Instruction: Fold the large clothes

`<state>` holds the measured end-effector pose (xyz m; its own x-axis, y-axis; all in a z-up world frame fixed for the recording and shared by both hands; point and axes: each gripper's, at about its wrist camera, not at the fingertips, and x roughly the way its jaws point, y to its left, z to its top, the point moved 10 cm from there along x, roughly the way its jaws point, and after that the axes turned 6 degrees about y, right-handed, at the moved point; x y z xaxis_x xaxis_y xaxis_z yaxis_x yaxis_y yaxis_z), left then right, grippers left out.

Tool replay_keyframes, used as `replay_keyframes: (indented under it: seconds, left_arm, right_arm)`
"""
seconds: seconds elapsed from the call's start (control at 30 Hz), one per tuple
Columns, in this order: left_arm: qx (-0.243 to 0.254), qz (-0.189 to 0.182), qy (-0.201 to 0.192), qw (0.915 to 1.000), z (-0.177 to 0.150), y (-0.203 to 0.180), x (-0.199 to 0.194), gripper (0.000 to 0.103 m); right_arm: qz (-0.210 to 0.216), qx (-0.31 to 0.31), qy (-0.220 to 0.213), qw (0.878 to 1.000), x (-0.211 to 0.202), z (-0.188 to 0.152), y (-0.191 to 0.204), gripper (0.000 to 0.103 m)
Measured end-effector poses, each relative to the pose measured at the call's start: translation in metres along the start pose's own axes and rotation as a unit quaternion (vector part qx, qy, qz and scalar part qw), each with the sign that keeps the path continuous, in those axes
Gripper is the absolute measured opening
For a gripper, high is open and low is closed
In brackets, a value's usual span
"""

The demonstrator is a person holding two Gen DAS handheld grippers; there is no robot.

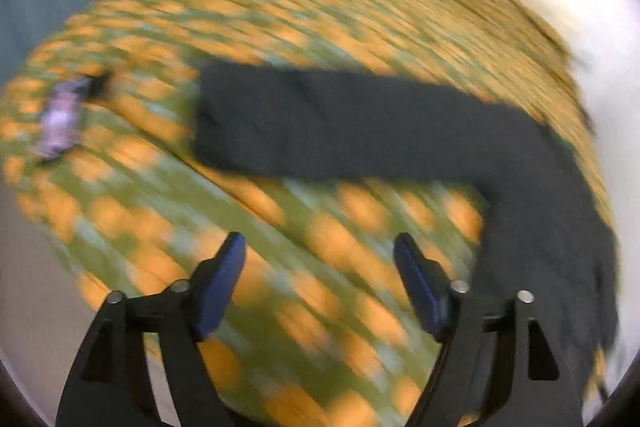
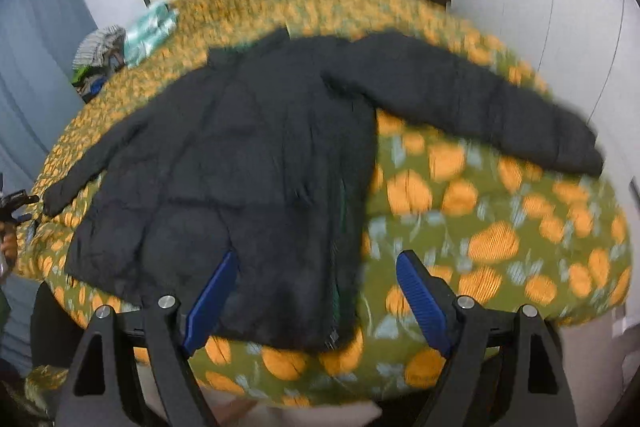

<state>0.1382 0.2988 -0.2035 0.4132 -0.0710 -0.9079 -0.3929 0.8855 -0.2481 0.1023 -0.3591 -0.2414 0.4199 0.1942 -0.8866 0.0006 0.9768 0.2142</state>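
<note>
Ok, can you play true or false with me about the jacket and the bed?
1. The jacket is black. True.
2. The jacket is already folded into a neat square. False: it lies spread out on the bedspread, with both sleeves stretched out to the sides.
3. The bedspread is green with orange shapes. True.
4. The right hand-held gripper is squeezing the jacket. False: its fingers are wide apart, with nothing held between them.
5. The left hand-held gripper is open and holds nothing. True.
6. The jacket is the only cloth on the bed. False: a pale teal cloth lies near the far end.
</note>
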Motion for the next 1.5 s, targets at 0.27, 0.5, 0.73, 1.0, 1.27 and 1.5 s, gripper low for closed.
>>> replay_keyframes:
  seconds: [0.27, 0.5, 0.73, 1.0, 1.27, 1.5]
  left_arm:
    - [0.142, -0.066, 0.121, 0.9802, -0.11, -0.131, 0.074, 0.088]
    - [0.19, -0.082, 0.134, 0.969, -0.131, -0.167, 0.074, 0.021]
    - [0.184, -0.086, 0.14, 0.9691, -0.166, -0.16, 0.057, 0.021]
    - [0.194, -0.062, 0.128, 0.9707, -0.146, -0.166, 0.064, 0.038]
    - [0.149, -0.038, -0.014, 0.9879, -0.084, -0.176, 0.005, 0.095]
    - [0.113, -0.011, -0.103, 0.9882, -0.043, -0.198, -0.009, 0.101]
  right_arm:
    - [0.131, 0.058, 0.076, 0.987, 0.064, -0.015, -0.002, 0.081]
    - [0.101, 0.023, 0.085, 0.991, 0.059, -0.017, 0.003, 0.023]
    - [0.083, 0.015, 0.103, 0.991, 0.055, -0.037, -0.003, 0.023]
    - [0.067, 0.013, 0.1, 0.993, 0.066, -0.034, -0.002, 0.032]
    - [0.057, 0.089, 0.008, 0.994, 0.012, 0.005, -0.06, 0.06]
    - [0.008, 0.298, -0.117, 0.947, 0.008, 0.062, -0.221, 0.06]
